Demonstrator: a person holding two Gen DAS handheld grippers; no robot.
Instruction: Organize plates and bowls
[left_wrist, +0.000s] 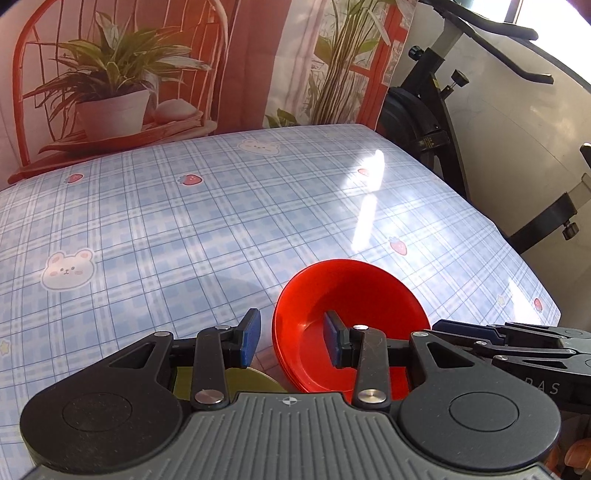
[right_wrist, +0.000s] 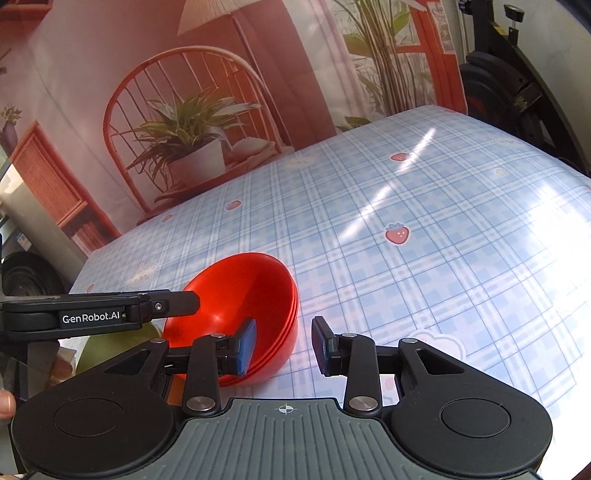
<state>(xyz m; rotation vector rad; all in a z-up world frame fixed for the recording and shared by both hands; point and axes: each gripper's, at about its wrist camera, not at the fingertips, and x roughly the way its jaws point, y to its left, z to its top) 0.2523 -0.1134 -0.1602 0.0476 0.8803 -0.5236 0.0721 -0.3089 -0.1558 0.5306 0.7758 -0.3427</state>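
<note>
Landmark for all positions: the red bowl stack (left_wrist: 347, 325), sitting near the front edge of the plaid tablecloth (left_wrist: 184, 221).

Left of the stack: a yellow-green plate (left_wrist: 255, 380) lies flat on the cloth, mostly hidden under the left gripper (left_wrist: 291, 338). Only a curved sliver shows, so I cannot tell whether it is one plate or several, nor whether it touches the stack.

At the stack, left side: the left gripper's tongs stand apart and straddle the near-left rim, one blue pad (left_wrist: 249, 339) outside the wall and the other inside the bowl. Nothing is pinched yet. My reading is that this is a rim grasp being lined up, since the thin wall is the only part narrow enough to fit between the pads.

The stack itself: at least three nested rims show in the right wrist view (the ridges along the outer wall), so the bowls look already gathered.

At the stack, right side: the right gripper (right_wrist: 282, 345) mirrors this. Its tongs are also apart, with one pad (right_wrist: 245, 345) over the near-right rim and the other over bare cloth. Holding both sides probably keeps the nested bowls from tilting or separating when lifted.

Right of the stack: open cloth with sun glare. Beyond the table edge stands an exercise bike (left_wrist: 436, 110).
</note>
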